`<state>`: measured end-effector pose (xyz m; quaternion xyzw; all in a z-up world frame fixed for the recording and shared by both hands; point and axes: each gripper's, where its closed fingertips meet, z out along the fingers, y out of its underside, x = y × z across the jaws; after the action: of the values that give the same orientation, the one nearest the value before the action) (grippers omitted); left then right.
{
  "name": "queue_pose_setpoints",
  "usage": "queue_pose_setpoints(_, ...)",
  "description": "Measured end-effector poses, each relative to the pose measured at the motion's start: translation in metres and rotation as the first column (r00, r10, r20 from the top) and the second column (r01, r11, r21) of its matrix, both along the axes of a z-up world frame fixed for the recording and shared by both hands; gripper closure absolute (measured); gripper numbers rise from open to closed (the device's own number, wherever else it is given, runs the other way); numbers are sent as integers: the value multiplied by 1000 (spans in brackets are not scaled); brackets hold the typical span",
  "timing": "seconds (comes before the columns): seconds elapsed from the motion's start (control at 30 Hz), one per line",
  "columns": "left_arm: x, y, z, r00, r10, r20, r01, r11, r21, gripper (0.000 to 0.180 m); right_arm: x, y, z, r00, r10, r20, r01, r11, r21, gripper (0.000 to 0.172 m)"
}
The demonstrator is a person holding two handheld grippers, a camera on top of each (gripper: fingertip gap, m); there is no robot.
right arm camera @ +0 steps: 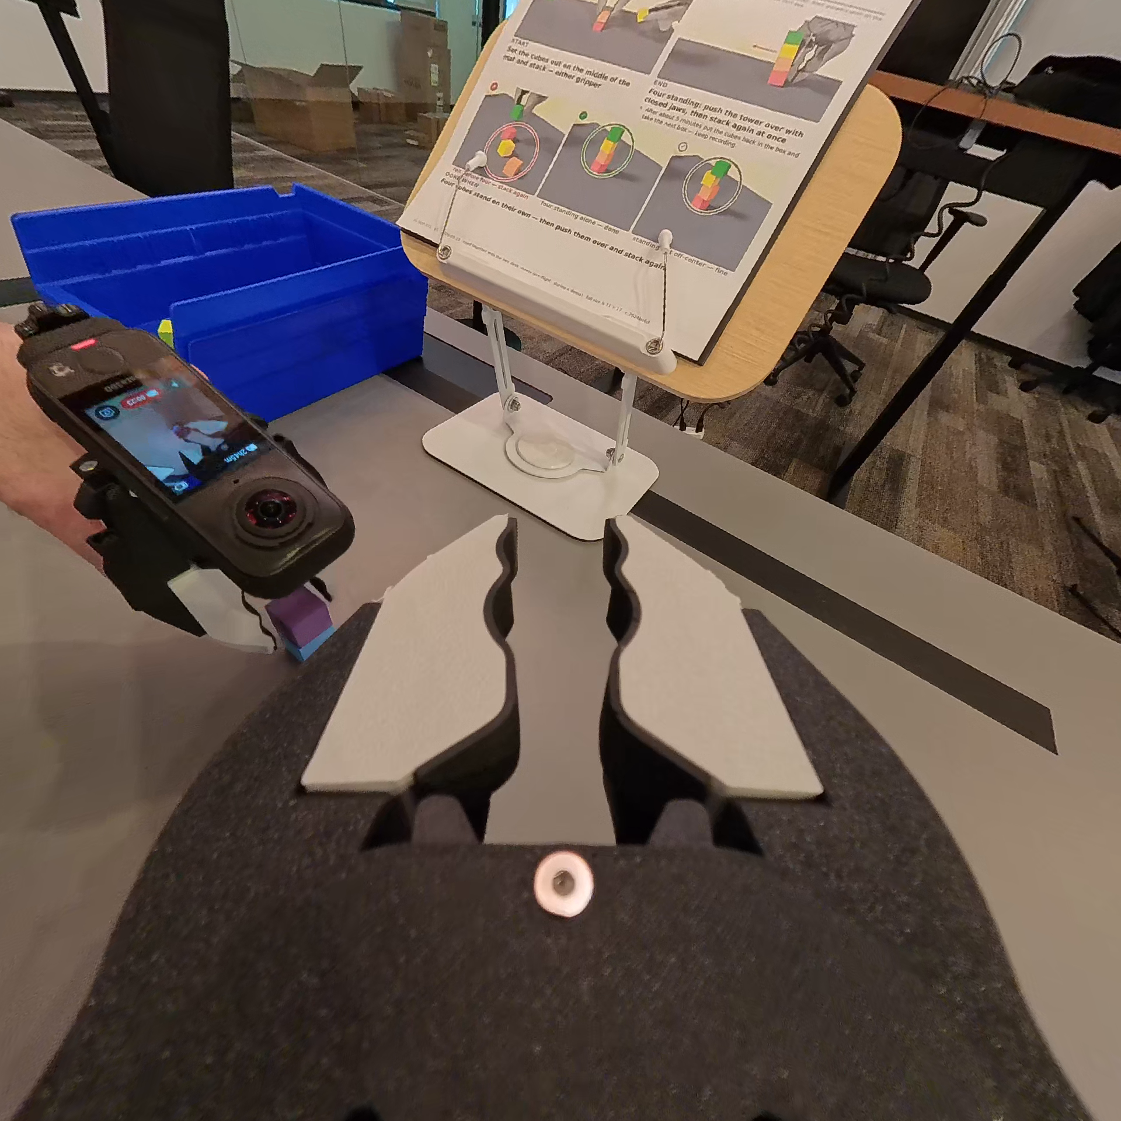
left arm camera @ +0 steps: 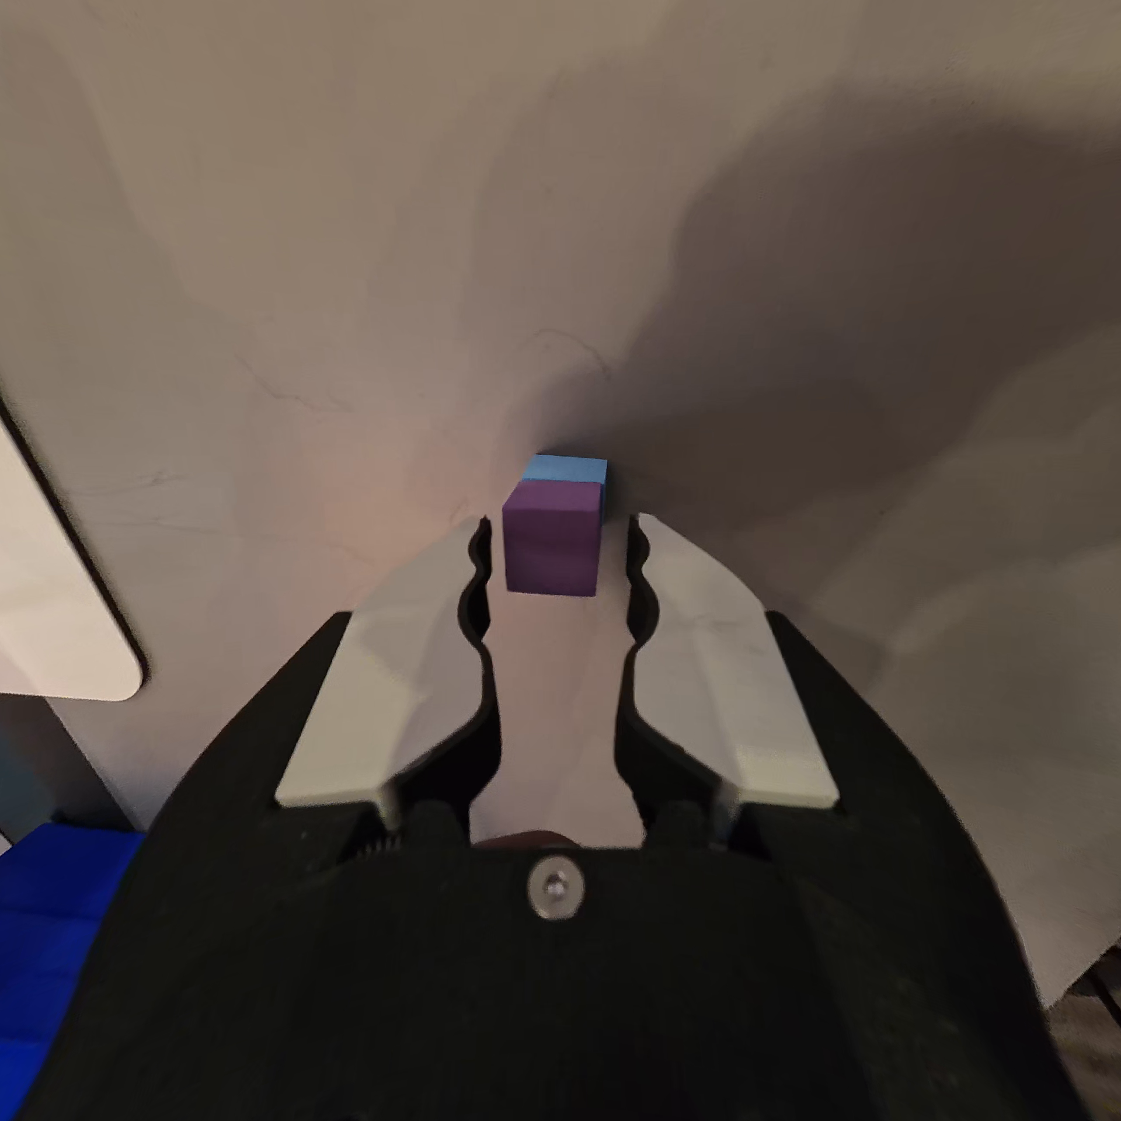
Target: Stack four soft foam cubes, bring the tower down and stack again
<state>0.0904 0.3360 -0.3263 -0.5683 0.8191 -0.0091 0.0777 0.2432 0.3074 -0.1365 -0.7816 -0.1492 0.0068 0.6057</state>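
In the left wrist view a purple foam cube [left arm camera: 551, 543] sits on top of a light blue foam cube [left arm camera: 567, 468] on the grey table [left arm camera: 303, 303]. My left gripper [left arm camera: 558, 521] is open around the purple cube, with a gap showing between each pad and the cube. The right wrist view shows the same purple cube [right arm camera: 300, 616] on the blue cube [right arm camera: 309, 646], partly hidden behind the left gripper's white fingers [right arm camera: 212, 606]. My right gripper [right arm camera: 558, 525] is open with nothing between its pads, off to the right of the stack above the bare table.
A blue bin [right arm camera: 242, 273] stands at the back left with a small yellow cube [right arm camera: 165, 332] in it. A stand holding a printed sheet [right arm camera: 637, 182] rests on a white base [right arm camera: 546, 467] just beyond my right gripper. The table edge runs along the right. There is about 25 cm between the tips of the two grippers.
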Motion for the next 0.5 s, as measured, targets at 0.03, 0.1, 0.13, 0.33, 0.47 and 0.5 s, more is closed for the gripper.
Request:
queue_pose_setpoints(0.03,0,1,2,1000,5,8,-5,1000,3,136,0,0,0,1000,0,-1,0,1000,0,145)
queue_pose_setpoints(0.1,-1,3,6,1000,13,15,-13,1000,5,130,0,0,1,1000,0,-1,0,1000,1,145)
queue_pose_setpoints(0.13,-2,4,9,1000,16,23,-16,1000,4,128,0,0,1,1000,1,-1,-1,1000,1,145)
queue_pose_setpoints(0.33,-9,11,33,994,59,89,-58,998,-7,114,1,0,0,1000,0,-2,0,1000,0,145)
queue_pose_setpoints(0.47,-18,15,59,984,82,156,-85,996,12,112,1,1,-2,1000,-2,-3,2,1000,-5,145)
queue_pose_setpoints(0.5,-22,17,66,981,88,173,-94,995,22,112,1,1,-2,1000,-1,-3,1,1000,-7,145)
